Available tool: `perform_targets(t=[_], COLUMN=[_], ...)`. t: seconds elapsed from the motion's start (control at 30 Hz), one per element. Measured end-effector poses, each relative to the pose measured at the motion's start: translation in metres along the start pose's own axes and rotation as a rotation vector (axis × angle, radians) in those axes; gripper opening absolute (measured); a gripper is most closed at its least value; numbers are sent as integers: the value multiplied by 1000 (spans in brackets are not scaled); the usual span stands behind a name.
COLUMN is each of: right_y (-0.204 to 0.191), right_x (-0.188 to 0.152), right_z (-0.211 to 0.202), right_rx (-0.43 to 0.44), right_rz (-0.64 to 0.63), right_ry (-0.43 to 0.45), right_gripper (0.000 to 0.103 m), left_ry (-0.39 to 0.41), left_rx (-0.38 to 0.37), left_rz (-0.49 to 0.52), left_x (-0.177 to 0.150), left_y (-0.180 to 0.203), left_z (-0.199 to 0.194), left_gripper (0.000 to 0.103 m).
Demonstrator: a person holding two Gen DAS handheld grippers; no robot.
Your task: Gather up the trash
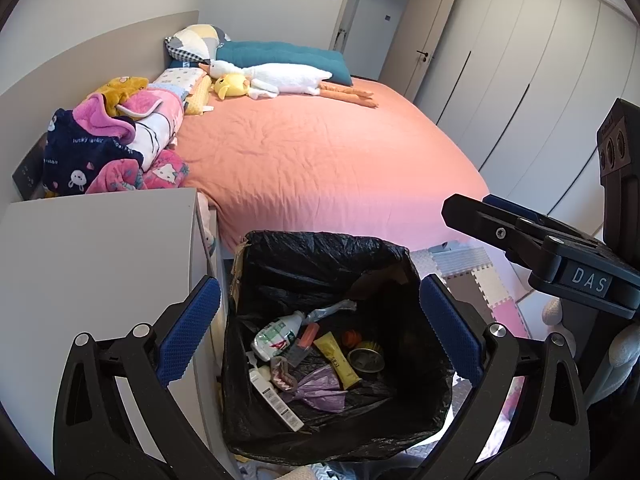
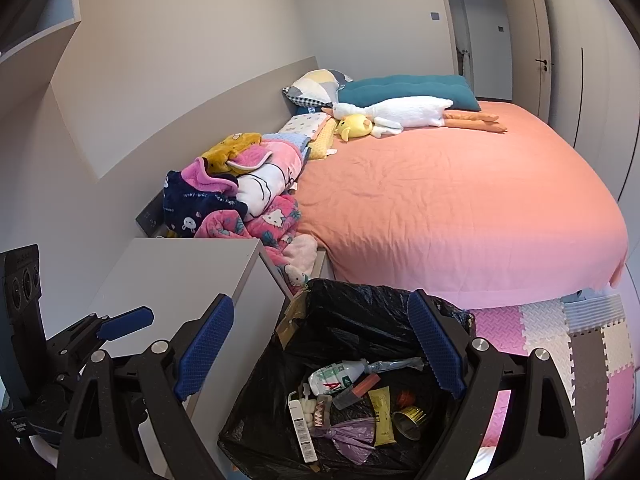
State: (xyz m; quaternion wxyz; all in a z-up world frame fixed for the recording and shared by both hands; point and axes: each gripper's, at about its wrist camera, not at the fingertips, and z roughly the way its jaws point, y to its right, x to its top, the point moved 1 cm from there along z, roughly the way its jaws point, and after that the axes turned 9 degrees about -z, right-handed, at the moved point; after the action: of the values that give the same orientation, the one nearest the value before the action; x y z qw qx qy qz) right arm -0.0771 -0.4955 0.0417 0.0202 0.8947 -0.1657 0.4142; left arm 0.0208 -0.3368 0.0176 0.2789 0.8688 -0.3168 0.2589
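Bedroom: bed [image 1: 320, 152] with orange sheet fills the upper frame; grey nightstand [image 1: 96, 248] at lower left. Bin with black liner [image 1: 320, 248], lower centre, beside the nightstand. Contents: white bottle [image 1: 276, 334], yellow tube [image 1: 340, 360], tin can [image 1: 366, 358], purple bag [image 1: 320, 390]. Left gripper [image 1: 320, 332] and right gripper [image 2: 320, 348]: fingers spread wide above the bin, grasping nothing.

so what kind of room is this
Most likely a home bedroom, probably a child's: a big bed with an orange sheet, a plush goose by the pillows, and foam puzzle mats on the floor. A lined trash bin stands by the nightstand.
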Motion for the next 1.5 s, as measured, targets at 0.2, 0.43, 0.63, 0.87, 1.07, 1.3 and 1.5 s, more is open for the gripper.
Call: perform_targets(t=[0.2,0.43,0.63,0.87,1.07,1.3,1.5], right_y=[-1,-3,-5,-6,-6,-6,-7], right_x=[-1,0,-1,-1,0,0,0], right_z=[1,2,3,3,3,3,3], right_rx=[3,5,5,7,8,7,7], right_rz=[-2,-7,-16,-19,-21,-21,-21], right_ry=[-2,-4,-2,-3,-1,-1,-1], right_gripper=[89,89,89,89,89,89,89], left_ry=[-12,-21,-14,-17,-14,-24,-32], left_rx=[10,25,28,27,19,28,34], left_rz=[-1,-34,-37,-31,-35,-41,-33], left_x=[-1,-1,-1,-1,0,0,0], left_y=[0,-6,-7,-5,-4,-5,-4], left_z=[1,3,1,2,1,1,4], left_gripper=[96,96,96,96,96,96,96])
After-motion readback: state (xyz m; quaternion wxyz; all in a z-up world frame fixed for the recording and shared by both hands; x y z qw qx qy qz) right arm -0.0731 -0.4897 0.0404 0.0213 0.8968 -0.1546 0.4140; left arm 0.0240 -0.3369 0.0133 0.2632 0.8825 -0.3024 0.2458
